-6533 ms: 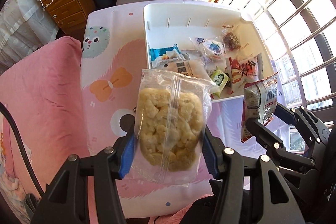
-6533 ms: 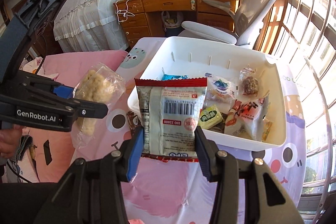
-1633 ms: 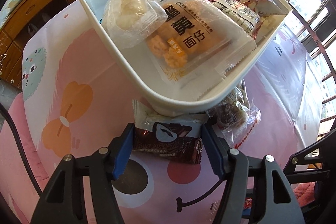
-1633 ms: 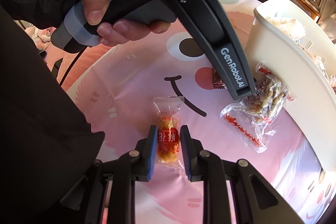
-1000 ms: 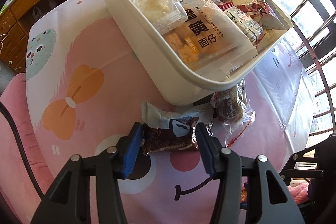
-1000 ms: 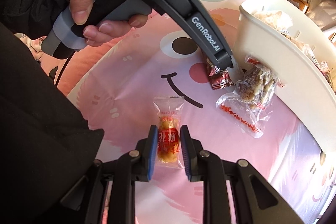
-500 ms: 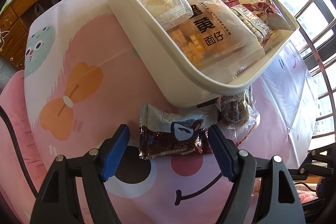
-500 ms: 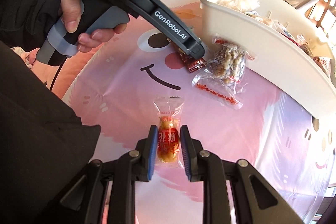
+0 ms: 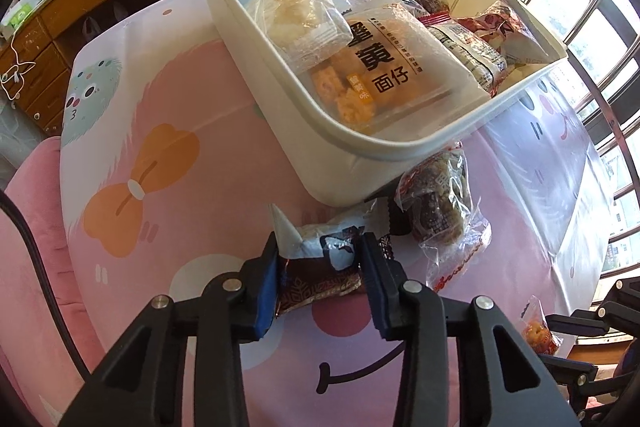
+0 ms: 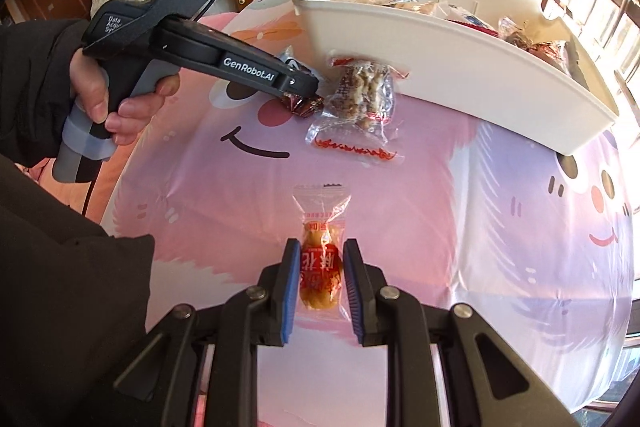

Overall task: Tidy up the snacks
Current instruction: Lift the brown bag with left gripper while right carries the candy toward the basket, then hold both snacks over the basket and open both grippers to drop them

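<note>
Snacks (image 9: pixel 320 271), white bin (image 9: pixel 280 95), pink tablecloth (image 9: pixel 168 131)

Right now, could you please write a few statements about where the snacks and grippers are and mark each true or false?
1. The right gripper grips a small clear packet with red print. True.
2. The left gripper is closing around a dark brown packet. True.
3. The white bin is empty. False: it holds several snack packets.
4. The clear packet of brown nut brittle lies inside the bin. False: it lies on the pink tablecloth against the bin's outer wall.
</note>
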Motion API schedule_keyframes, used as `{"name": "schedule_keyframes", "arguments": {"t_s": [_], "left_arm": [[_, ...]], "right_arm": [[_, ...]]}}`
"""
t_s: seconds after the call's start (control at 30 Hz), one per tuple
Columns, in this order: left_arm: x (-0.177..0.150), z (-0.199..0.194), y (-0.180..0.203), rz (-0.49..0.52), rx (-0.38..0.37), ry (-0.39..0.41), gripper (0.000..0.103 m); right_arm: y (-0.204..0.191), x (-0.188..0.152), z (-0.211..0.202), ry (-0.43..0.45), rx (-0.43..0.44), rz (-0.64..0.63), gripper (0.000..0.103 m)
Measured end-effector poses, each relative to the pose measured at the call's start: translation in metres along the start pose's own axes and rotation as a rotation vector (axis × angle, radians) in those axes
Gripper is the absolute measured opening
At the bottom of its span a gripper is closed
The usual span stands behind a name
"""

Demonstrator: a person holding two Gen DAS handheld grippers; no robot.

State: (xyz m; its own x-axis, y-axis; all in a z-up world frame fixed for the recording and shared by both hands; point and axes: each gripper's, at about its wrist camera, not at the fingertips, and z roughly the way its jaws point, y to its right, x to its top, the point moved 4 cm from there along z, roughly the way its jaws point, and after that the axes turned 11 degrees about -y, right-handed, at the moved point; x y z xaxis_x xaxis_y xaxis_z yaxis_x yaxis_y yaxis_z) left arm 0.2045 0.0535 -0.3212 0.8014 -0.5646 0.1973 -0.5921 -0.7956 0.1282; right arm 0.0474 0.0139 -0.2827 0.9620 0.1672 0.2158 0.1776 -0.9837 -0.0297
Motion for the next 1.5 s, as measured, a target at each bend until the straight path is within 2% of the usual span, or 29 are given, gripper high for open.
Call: {"name": "schedule_keyframes", "arguments": {"t_s": [0.27,0.4,0.67,0.83,1.0,1.2,1.5], "left_arm": [[-0.017,-0.022,-0.006,-0.052,-0.020,0.030,0.022],[-0.027,-0.032,-0.008,-0.094,-0.027,0.036,0.019],[-0.052,-0.065,-0.010,-0.207,-0.031,0.065,0.017],[-0.057,-0.097,-0.003,-0.291,-0.044,0.131,0.017],[-0.048,-0.129,0.009,-0.353,-0.046,0.210,0.017],[-0.023,-0.159,0.027,-0.402,-0.035,0.301,0.018],[0.020,-0.174,0.055,-0.437,-0.007,0.394,0.018]], "right_arm": [[0.009,-0.004,-0.014,0.017,-0.029,0.029,0.022],[0.014,-0.008,-0.024,0.021,-0.041,0.028,0.022],[0.035,-0.008,-0.044,0.052,-0.047,0.026,0.022],[0.055,-0.001,-0.062,0.080,-0.041,-0.002,0.022],[0.081,0.011,-0.078,0.104,-0.033,-0.038,0.022],[0.117,0.031,-0.096,0.135,-0.026,-0.080,0.022],[0.168,0.064,-0.111,0.184,-0.034,-0.112,0.022]]}}
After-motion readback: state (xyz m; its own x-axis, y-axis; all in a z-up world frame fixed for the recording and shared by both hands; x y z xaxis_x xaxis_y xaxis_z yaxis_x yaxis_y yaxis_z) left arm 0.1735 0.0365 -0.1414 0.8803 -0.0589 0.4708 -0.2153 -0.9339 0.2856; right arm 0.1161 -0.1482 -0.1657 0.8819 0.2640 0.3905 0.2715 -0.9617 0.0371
